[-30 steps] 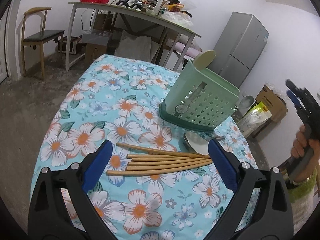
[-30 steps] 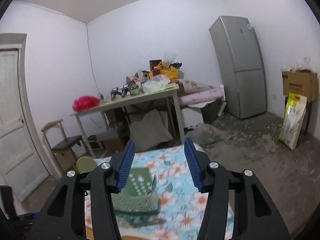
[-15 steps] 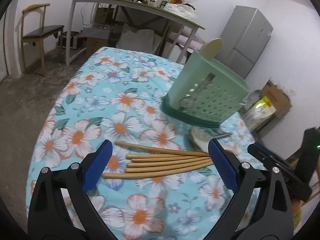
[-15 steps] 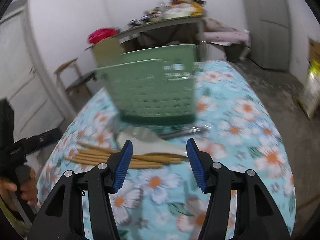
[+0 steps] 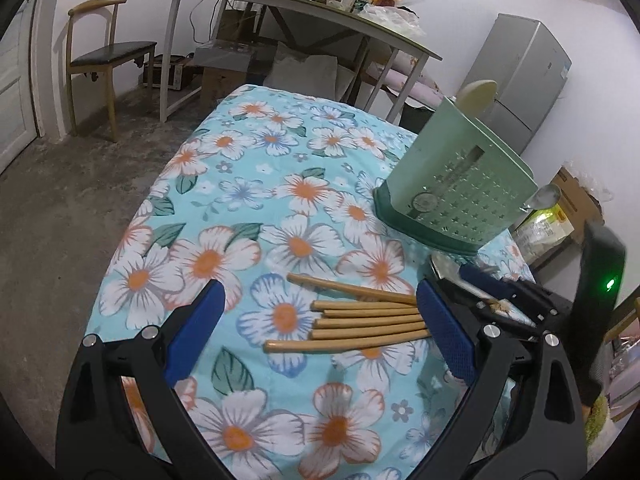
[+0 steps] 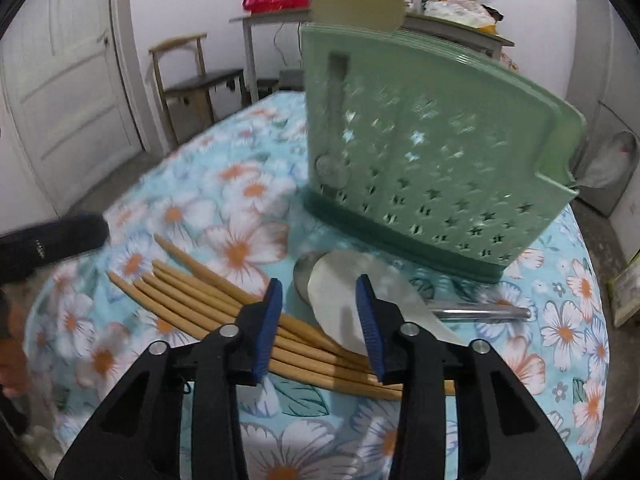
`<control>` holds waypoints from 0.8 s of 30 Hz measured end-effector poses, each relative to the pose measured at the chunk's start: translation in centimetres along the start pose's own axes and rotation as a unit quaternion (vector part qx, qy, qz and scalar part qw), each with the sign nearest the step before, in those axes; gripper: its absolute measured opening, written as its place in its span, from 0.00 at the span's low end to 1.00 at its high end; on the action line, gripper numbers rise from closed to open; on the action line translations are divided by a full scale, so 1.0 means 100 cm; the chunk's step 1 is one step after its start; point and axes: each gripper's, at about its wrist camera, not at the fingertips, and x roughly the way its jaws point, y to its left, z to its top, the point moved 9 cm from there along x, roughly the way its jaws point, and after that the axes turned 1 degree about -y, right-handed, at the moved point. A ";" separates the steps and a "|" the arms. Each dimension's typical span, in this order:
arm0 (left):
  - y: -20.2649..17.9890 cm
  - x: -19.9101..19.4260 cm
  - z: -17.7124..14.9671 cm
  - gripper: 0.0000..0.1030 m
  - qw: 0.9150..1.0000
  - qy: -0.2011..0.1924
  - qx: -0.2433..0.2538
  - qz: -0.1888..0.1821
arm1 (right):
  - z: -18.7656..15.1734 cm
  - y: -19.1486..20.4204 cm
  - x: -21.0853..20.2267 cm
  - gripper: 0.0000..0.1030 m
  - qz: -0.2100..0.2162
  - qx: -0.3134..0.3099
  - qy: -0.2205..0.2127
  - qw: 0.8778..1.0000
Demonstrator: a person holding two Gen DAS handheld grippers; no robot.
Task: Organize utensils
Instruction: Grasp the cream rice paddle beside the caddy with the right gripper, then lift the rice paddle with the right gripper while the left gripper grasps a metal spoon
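Chopsticks (image 5: 360, 322) of pale wood are laid in a loose bundle on the flower-printed cloth of the surface (image 5: 248, 184), beside a white flat scoop (image 6: 352, 312) and a steel spoon (image 6: 472, 313), in front of a green perforated plastic utensil holder (image 6: 432, 160). The left tongs (image 5: 320, 332) are held wide open above the bundle. The right tongs (image 6: 320, 320), whose jaws have just been closing, stand partly open over the chopsticks' other ends and the scoop, with nothing gripped.
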 end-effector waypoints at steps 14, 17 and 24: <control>0.001 0.002 0.004 0.90 1.000 -0.002 -0.006 -0.017 | 0.000 0.005 -0.020 0.09 -0.036 -0.034 -0.018 0.999; -0.003 0.000 0.005 0.90 1.000 -0.005 -0.001 -0.019 | 0.004 0.000 -0.036 0.08 -0.036 -0.021 -0.032 0.999; -0.013 0.000 0.004 0.90 1.000 -0.001 0.006 -0.026 | 0.008 -0.015 -0.070 0.08 0.012 0.041 -0.055 0.998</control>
